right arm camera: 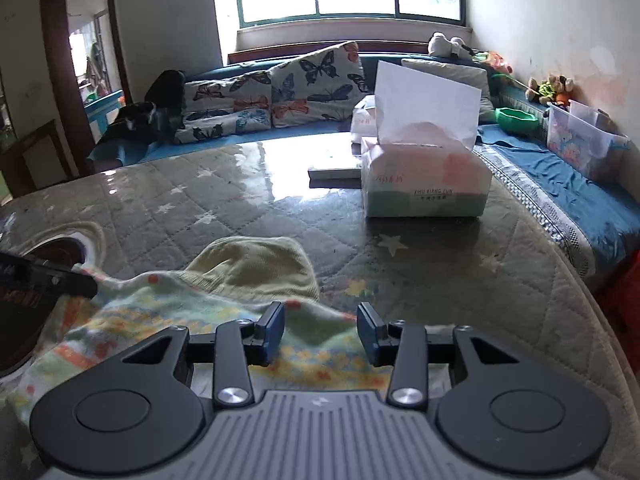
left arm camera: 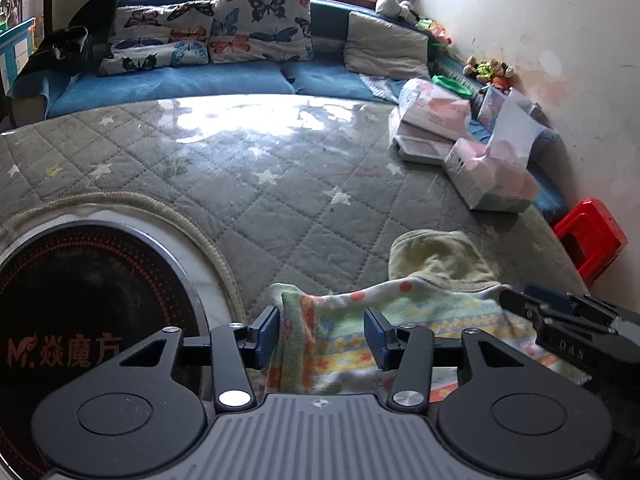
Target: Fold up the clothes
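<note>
Bench point(left arm camera: 248, 184): grey quilted cover with pale stars under a glossy clear sheet; carries every item below.

Sofa point(left arm camera: 180, 84): blue, along the far edge of the bench, with 2 butterfly-print cushions point(left arm camera: 260, 24).

Cooktop point(left arm camera: 80, 312): round, black, set into the bench at its near left corner, orange lettering on the glass.

Patterned garment point(right arm camera: 168, 320): pastel knit with orange dots and yellow and green bands, lying crumpled at the near edge of the bench, just right of the cooktop. A plain pale-green part point(right arm camera: 256, 268) of it lies flat toward the bench centre.

Tissue pack point(right arm camera: 426, 184): soft pack on the right half of the bench, 1 white sheet standing up from it. Further packs and a flat tray sit just behind it.

Left claw point(left arm camera: 322, 334): jaws partly apart; a raised fold of the patterned garment stands between them, against the left pad, clear of the right pad.

Right claw point(right arm camera: 320, 330): jaws partly apart over the garment's right edge; whether the pads press the cloth cannot be told.
</note>
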The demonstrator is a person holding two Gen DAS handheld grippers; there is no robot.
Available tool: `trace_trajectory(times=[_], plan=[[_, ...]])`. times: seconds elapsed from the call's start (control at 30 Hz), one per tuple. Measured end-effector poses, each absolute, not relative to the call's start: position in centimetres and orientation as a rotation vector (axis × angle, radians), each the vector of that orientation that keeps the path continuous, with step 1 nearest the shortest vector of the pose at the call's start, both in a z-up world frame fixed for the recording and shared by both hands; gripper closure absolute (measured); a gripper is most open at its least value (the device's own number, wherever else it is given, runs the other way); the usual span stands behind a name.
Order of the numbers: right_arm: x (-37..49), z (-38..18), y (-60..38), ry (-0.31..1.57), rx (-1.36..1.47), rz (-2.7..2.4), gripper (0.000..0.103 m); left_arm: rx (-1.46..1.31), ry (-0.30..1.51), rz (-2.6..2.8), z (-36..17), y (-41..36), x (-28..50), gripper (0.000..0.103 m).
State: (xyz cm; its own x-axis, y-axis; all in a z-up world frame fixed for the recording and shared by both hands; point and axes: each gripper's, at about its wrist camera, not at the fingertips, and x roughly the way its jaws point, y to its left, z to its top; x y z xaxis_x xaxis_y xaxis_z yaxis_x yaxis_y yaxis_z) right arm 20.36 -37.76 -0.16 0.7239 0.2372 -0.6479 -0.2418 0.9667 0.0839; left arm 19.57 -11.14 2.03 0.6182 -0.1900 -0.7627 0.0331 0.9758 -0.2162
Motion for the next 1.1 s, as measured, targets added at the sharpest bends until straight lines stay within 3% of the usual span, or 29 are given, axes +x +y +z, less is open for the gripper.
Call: trace_trajectory(times=[0.5,0.9,1.1], plan=[[13.2,-0.4,-36.5,0.729,-0.037,0.323,0.047,-0.157,0.899,-0.227,1.7,-13.7,15.7,0.043],[9.2,-0.8,-35.5,0.704,-0.108,0.318,0.047,-0.093,0.899,-0.260,0.4,-15.2,12.5,0.041],[8.4,-0.4,-35.9,0.694,-0.071,0.293,0.041,-0.092,0.892,-0.264,0.3,-15.2,11.6,0.033]])
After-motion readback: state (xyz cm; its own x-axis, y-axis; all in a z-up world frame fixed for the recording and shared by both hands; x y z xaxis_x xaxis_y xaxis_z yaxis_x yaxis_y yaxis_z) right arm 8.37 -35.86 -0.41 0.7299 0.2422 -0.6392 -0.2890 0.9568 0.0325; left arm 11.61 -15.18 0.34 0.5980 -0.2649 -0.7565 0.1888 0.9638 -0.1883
